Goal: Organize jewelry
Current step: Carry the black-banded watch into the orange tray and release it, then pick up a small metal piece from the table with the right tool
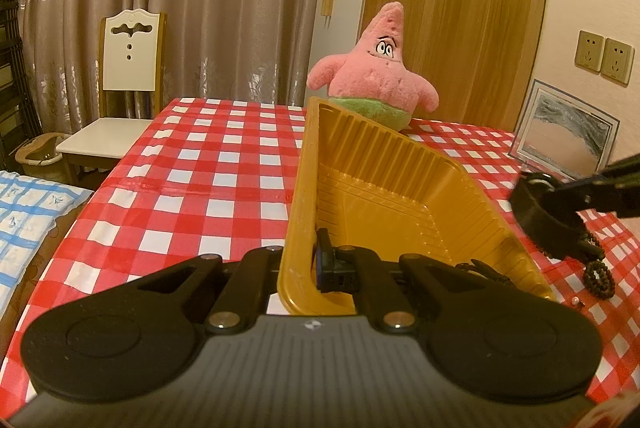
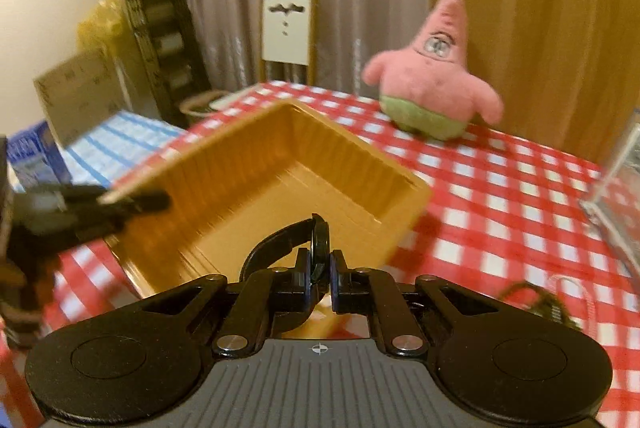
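Note:
A golden plastic tray point(image 1: 400, 188) stands tilted on the red-checked tablecloth. My left gripper point(image 1: 308, 264) is shut on its near wall; the right wrist view shows this left gripper point(image 2: 136, 202) clamped on the tray's point(image 2: 280, 168) left corner. My right gripper point(image 2: 320, 260) is shut on a black bangle point(image 2: 280, 240), pinching the ring edge-on just above the tray's near rim. In the left wrist view the right gripper point(image 1: 560, 194) holds the bangle point(image 1: 540, 224) in the air to the right of the tray. The tray's floor looks bare.
A dark beaded necklace point(image 1: 596, 268) and a small pearl piece point(image 1: 575, 302) lie on the cloth right of the tray. A pink starfish plush point(image 1: 376, 76) sits behind it, a framed picture point(image 1: 568, 132) leans at the far right, and a chair point(image 1: 128, 68) stands beyond the table.

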`<state>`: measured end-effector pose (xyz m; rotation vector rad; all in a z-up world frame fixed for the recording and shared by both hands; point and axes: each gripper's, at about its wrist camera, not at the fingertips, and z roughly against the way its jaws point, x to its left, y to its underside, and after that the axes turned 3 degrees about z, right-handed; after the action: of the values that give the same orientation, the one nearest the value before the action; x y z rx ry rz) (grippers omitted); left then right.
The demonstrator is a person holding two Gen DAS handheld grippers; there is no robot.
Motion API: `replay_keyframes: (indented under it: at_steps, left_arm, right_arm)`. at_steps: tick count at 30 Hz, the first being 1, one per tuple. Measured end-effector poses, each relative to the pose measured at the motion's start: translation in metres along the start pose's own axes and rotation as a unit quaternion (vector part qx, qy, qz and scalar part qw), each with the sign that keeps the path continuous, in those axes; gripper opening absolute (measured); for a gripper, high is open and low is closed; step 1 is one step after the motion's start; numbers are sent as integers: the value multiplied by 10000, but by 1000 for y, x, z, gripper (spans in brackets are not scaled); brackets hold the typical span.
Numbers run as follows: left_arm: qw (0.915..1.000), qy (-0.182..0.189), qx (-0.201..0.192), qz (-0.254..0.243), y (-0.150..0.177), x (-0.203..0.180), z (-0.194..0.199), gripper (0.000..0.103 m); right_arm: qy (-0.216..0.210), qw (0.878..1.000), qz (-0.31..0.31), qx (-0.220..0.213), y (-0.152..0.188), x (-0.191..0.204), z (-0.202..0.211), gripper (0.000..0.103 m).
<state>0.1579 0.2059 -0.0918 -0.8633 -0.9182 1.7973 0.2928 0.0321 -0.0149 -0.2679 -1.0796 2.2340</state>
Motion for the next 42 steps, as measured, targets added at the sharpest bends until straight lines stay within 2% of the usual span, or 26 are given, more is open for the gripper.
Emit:
replay_keyframes:
  at_steps: [5,13,17,19,23,28,33,38,42]
  left_arm:
    - [10000,0,-5,-15,-1,0,0,4]
    - [10000,3,-4,-23,-1,0,-1,4]
    - [10000,5,18,-20,-1,1,-2,4]
    - [10000,5,24,-14,-1,1,-2,4]
    - [10000,-1,30,-5,-1,1,-3,4]
    - [10000,-13,33,-2,-2,0,-3,4]
    - [10000,-21,36,6,-2,0,-4,4]
    - [10000,-21,38,7,-2,0,-4,4]
    - [10000,-23,34,2,-1,1,-4,4]
  right_arm:
    - [-330,9992,-211,80,-6,16,-24,9]
    - [-464,9938,-714,712,7,29,-76,9]
    - [-526,9929,-848,645,8,30,-83,9]
    - [-680,9908,-1046,526,6,26,-79,14]
    - [-770,9906,-1127,138,3,21,-57,34]
    - [-387,9920,-1199,-66,9,0,-23,34]
    - [215,9887,-1485,30,37,-42,10,34]
    - [651,9848,-1560,407,68,-76,28,34]
    - [665,9860,-1264,858,90,-80,31,34]
